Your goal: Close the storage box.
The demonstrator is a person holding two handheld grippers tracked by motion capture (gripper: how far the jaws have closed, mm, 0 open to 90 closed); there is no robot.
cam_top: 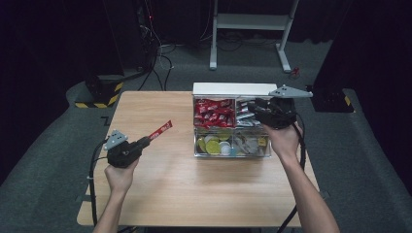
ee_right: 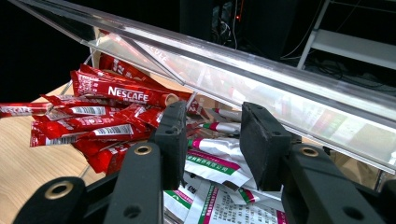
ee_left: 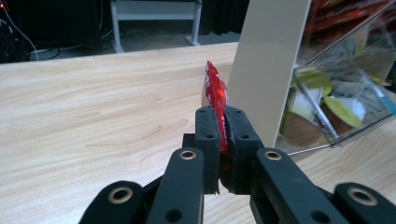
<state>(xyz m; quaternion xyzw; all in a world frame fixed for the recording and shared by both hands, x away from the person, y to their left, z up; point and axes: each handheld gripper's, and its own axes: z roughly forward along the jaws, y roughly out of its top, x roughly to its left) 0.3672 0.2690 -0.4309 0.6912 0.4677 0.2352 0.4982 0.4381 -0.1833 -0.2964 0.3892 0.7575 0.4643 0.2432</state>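
Our left tongs (ee_left: pixel 223 122) pinch a red Nescafe stick (ee_left: pixel 216 91) above the pale wooden tabletop (cam_top: pixel 160 184); our right tongs (ee_right: pixel 211 140) stand spread over the clear organizer's (cam_top: pixel 232 154) white sachets (ee_right: pixel 212 161); grey carpet (cam_top: pixel 43 160), dark room.

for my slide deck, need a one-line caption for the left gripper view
Left gripper shut on a red foil coffee sachet above the light wooden table.

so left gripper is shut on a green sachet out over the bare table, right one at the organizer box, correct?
Not green: the sachet pinched in the left gripper is red, as the left gripper view shows. The rest holds: the right gripper is at the organizer box.
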